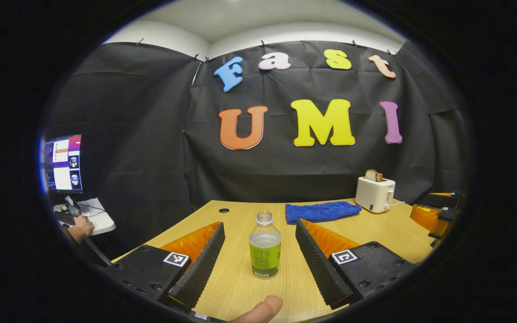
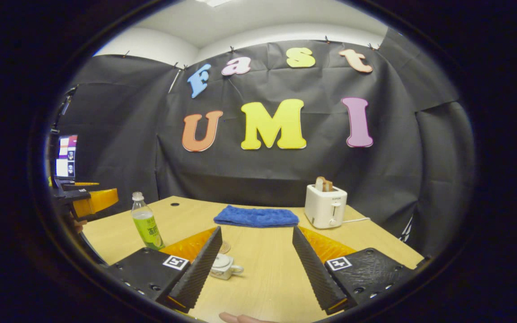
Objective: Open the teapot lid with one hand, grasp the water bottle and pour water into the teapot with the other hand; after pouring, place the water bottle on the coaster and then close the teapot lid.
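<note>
A clear water bottle [image 1: 265,246] with a green label and white cap stands upright on the wooden table [image 1: 375,233]. It is between the spread fingers of my left gripper [image 1: 258,224], which is open and not touching it. In the right gripper view the bottle [image 2: 146,224] stands at the left. A small white teapot [image 2: 225,265] with its lid on sits low, partly hidden behind one finger of my right gripper [image 2: 256,229], which is open and holds nothing. A round coaster [image 2: 226,246] lies just behind the teapot. The other gripper [image 2: 88,199] shows at the left edge.
A blue towel [image 1: 321,211] lies at the back of the table, with a white toaster [image 1: 375,193] holding bread to its right. A monitor [image 1: 63,163] and a person's hand [image 1: 81,226] are off the table's left side. A thumb [image 1: 260,309] shows at the bottom.
</note>
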Available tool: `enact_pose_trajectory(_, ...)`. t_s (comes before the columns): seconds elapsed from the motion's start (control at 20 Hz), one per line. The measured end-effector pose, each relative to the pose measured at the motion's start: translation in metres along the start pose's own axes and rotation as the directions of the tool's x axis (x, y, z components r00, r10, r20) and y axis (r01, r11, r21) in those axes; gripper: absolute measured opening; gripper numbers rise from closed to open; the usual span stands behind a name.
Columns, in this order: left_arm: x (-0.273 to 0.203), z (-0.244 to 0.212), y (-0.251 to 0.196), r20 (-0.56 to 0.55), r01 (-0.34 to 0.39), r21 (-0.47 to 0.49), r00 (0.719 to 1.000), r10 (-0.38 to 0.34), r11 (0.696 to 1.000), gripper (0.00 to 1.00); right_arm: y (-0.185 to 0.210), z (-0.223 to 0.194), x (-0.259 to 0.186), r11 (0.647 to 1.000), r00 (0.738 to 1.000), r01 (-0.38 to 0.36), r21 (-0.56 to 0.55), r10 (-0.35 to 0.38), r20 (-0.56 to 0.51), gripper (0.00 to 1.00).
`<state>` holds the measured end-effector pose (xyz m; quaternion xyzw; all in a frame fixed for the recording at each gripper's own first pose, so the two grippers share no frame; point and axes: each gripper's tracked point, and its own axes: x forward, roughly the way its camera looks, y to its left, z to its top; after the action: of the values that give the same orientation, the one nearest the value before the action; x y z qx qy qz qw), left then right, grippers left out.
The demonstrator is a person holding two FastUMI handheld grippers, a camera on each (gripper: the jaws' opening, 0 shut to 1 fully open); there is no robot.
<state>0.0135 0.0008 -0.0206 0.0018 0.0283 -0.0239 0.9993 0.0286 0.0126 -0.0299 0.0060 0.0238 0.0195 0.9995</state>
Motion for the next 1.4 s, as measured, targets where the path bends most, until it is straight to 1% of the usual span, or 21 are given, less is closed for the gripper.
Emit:
enact_pose_trajectory(0.05,0.001,-0.001,0.002,-0.003,-0.006,-0.005,1.000,0.006,1.000,0.99,0.001,0.000,0.005,1.000,1.000,0.003,0.015,-0.003,0.003,0.97)
enact_pose_trajectory(0.15,0.001,-0.003,0.004,-0.012,-0.018,-0.013,1.000,0.018,1.000,0.99,0.002,-0.009,0.020,0.999,1.000,0.018,0.027,-0.018,0.002,0.95)
enact_pose_trajectory(0.2,0.002,-0.002,0.003,-0.012,-0.011,-0.016,1.000,0.010,1.000,0.99,0.005,-0.014,0.029,0.999,1.000,0.016,0.030,-0.017,0.006,0.97)
enact_pose_trajectory(0.25,0.003,-0.001,0.002,-0.012,-0.008,-0.019,1.000,0.008,1.000,0.99,0.011,-0.018,0.039,0.999,1.000,-0.001,0.033,0.000,0.012,0.96)
enact_pose_trajectory(0.3,0.003,-0.001,0.003,-0.010,-0.008,-0.022,1.000,0.008,1.000,0.99,0.017,-0.028,0.049,0.999,1.000,-0.019,0.036,0.019,-0.004,0.95)
enact_pose_trajectory(0.35,0.004,-0.003,0.004,-0.014,-0.009,-0.024,1.000,0.008,1.000,0.99,0.023,-0.041,0.058,0.998,0.998,-0.042,0.050,0.044,-0.035,0.92)
enact_pose_trajectory(0.4,0.004,-0.006,0.003,-0.020,-0.006,-0.025,1.000,0.005,1.000,0.99,0.030,-0.052,0.065,0.996,0.995,-0.065,0.064,0.070,-0.066,0.95)
enact_pose_trajectory(0.45,0.005,-0.007,0.003,-0.026,-0.005,-0.023,1.000,0.004,1.000,0.99,0.036,-0.060,0.073,0.994,0.993,-0.080,0.069,0.086,-0.086,0.95)
enact_pose_trajectory(0.6,0.005,-0.009,0.007,-0.037,-0.023,-0.005,0.999,0.023,1.000,0.99,0.046,-0.080,0.094,0.997,0.991,-0.075,-0.022,0.072,-0.114,0.96)
enact_pose_trajectory(0.65,0.005,-0.009,0.008,-0.033,-0.026,0.002,0.999,0.026,1.000,0.99,0.052,-0.086,0.100,0.996,0.989,-0.081,-0.033,0.076,-0.126,0.95)
enact_pose_trajectory(0.75,0.005,-0.008,0.007,-0.031,-0.021,0.008,0.999,0.022,1.000,0.99,0.062,-0.103,0.105,0.994,0.981,-0.113,-0.011,0.110,-0.160,0.96)
enact_pose_trajectory(0.85,0.007,-0.009,0.006,-0.035,-0.015,0.006,0.999,0.016,1.000,0.99,0.072,-0.114,0.112,0.992,0.973,-0.120,0.028,0.123,-0.194,0.93)
enact_pose_trajectory(0.9,0.006,-0.009,0.005,-0.035,-0.012,0.007,0.999,0.013,1.000,0.99,0.073,-0.121,0.115,0.993,0.970,-0.111,0.033,0.115,-0.213,0.92)
enact_pose_trajectory(0.95,0.005,-0.009,0.004,-0.036,-0.009,0.011,0.999,0.009,1.000,0.99,0.075,-0.128,0.116,0.992,0.964,-0.122,0.027,0.125,-0.234,0.87)
enact_pose_trajectory(1.0,0.006,-0.010,0.004,-0.035,-0.006,0.014,0.999,0.007,1.000,0.99,0.080,-0.127,0.116,0.991,0.964,-0.134,0.029,0.137,-0.226,0.81)
enact_pose_trajectory(1.05,0.006,-0.009,0.002,-0.034,-0.003,0.015,0.999,0.004,1.000,0.99,0.082,-0.123,0.115,0.991,0.967,-0.136,0.018,0.136,-0.215,0.71)
enact_pose_trajectory(1.1,0.005,-0.009,0.002,-0.033,-0.001,0.017,0.999,0.001,1.000,0.99,0.083,-0.123,0.114,0.991,0.969,-0.136,-0.007,0.132,-0.211,0.67)
enact_pose_trajectory(1.15,0.005,-0.010,0.001,-0.033,0.003,0.019,0.999,-0.002,1.000,0.99,0.086,-0.124,0.113,0.989,0.968,-0.145,-0.029,0.135,-0.213,0.61)
enact_pose_trajectory(1.2,0.007,-0.011,0.000,-0.035,0.005,0.021,0.999,-0.004,1.000,0.99,0.088,-0.124,0.113,0.989,0.969,-0.144,-0.044,0.131,-0.209,0.61)
enact_pose_trajectory(1.25,0.007,-0.011,-0.002,-0.038,0.007,0.024,0.999,-0.006,1.000,0.99,0.087,-0.122,0.112,0.989,0.970,-0.143,-0.046,0.131,-0.206,0.49)
enact_pose_trajectory(1.4,0.006,-0.011,-0.003,-0.039,0.010,0.022,0.999,-0.009,1.000,0.99,0.087,-0.125,0.115,0.988,0.968,-0.151,-0.017,0.145,-0.207,0.49)
